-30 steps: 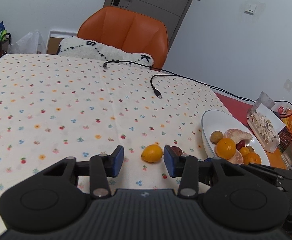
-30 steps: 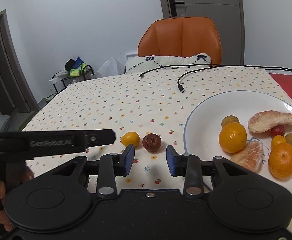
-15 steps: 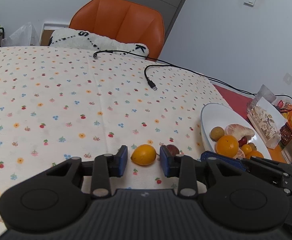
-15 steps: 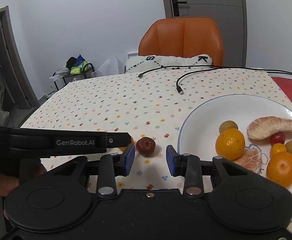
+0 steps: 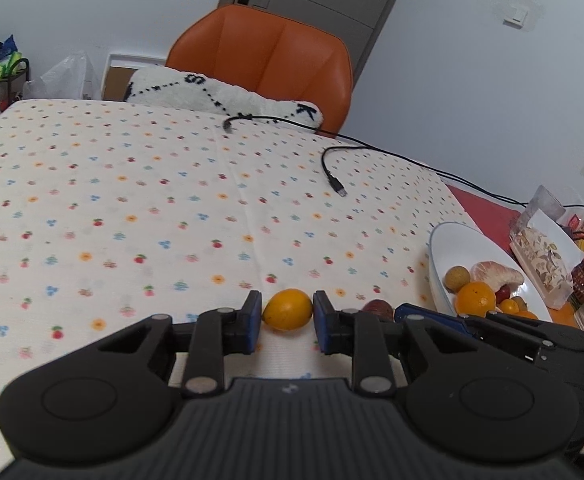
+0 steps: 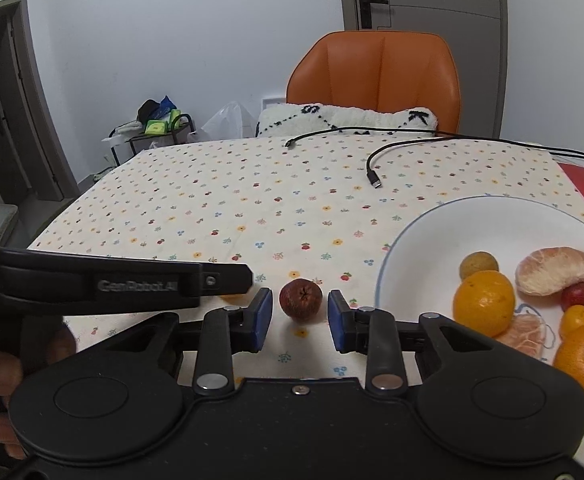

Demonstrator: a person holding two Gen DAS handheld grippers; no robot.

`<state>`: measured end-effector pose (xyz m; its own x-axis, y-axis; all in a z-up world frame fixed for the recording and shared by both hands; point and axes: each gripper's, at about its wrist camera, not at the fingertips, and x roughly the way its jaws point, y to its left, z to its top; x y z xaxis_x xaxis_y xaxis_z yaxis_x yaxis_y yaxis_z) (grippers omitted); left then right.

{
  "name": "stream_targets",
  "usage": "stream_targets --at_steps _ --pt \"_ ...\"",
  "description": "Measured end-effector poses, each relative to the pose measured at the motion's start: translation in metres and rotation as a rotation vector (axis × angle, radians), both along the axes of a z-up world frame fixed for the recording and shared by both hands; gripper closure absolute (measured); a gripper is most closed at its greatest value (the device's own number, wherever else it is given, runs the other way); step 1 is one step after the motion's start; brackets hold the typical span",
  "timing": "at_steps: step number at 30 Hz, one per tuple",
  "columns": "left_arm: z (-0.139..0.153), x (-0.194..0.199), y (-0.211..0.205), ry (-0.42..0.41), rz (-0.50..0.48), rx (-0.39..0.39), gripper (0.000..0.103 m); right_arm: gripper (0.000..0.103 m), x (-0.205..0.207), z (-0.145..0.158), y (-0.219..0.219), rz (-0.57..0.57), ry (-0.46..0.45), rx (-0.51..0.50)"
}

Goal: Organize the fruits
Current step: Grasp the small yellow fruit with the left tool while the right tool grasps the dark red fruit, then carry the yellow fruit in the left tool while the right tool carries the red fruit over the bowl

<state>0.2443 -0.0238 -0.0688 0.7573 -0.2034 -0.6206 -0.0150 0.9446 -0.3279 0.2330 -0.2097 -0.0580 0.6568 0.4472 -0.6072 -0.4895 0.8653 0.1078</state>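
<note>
- My left claw (image 5: 286, 322) is spread around the small yellow-orange fruit (image 5: 288, 309) on the desk (image 5: 132, 208); pads look right beside it, can't tell if they touch.
- My right claw (image 6: 300, 322) is spread too, with gaps either side of the dark red fruit (image 6: 301, 304).
- Both sit just left of the white plate (image 6: 492, 224), which holds oranges, peeled segments and small fruits.

**Readable text**

- "GenRobot.AI": raised lettering along the side of the left gripper (image 6: 252, 280), seen from the right wrist view.
- "S" and "K": black letters on the white fluffy cushion (image 5: 228, 96) against the chair.
</note>
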Motion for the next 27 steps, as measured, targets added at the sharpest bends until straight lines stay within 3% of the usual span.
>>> stream_targets --at_steps 12,14,27 --pt "0.002 -0.014 0.019 -0.007 0.041 -0.006 0.077 0.073 0.006 -0.005 0.017 -0.008 -0.041 -0.070" --pt "0.004 -0.016 0.020 -0.011 0.044 -0.007 0.077 0.078 0.005 -0.006 0.021 -0.009 -0.046 -0.091" --pt "0.016 -0.028 0.006 -0.047 0.020 -0.009 0.077 0.080 -0.008 0.008 0.009 -0.021 -0.049 -0.019"
